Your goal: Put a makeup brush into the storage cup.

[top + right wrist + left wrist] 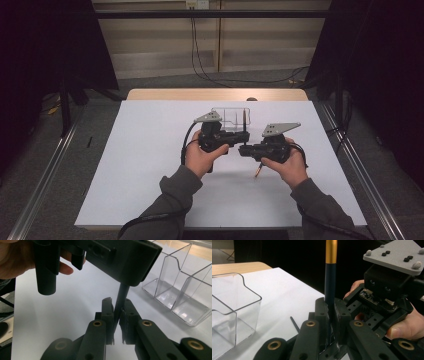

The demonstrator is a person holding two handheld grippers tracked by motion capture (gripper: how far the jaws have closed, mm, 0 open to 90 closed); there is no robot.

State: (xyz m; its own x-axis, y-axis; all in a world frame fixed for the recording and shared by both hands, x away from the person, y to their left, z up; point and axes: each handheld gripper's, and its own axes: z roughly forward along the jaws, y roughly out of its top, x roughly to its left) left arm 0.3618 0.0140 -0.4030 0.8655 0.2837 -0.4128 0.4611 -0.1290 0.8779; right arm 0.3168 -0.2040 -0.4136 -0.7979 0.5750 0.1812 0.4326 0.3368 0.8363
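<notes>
1. While both grippers grip one pen (330,277), a pull apart or a twist between the hands could bend it or tear it from one set of pads.
2. Left gripper (329,312) is clamped tight on the pen's dark barrel, gold band above the jaws.
3. Right gripper (117,312) is closed on the thin dark shaft too, its jaws nearly together.
4. Held pen sits in the air above the desk (150,165) sheet, mid-width, toward the far edge, just in front of the clear organizer (231,116).
5. If one grip lets go early, the pen could swing and knock the organizer or drop to the sheet.
6. Hard to read: the pen's ends are cut off or behind the gripper bodies, and a thin dark stick (294,323) on the sheet and an orange tip (258,171) below the right hand stay unidentified.
</notes>
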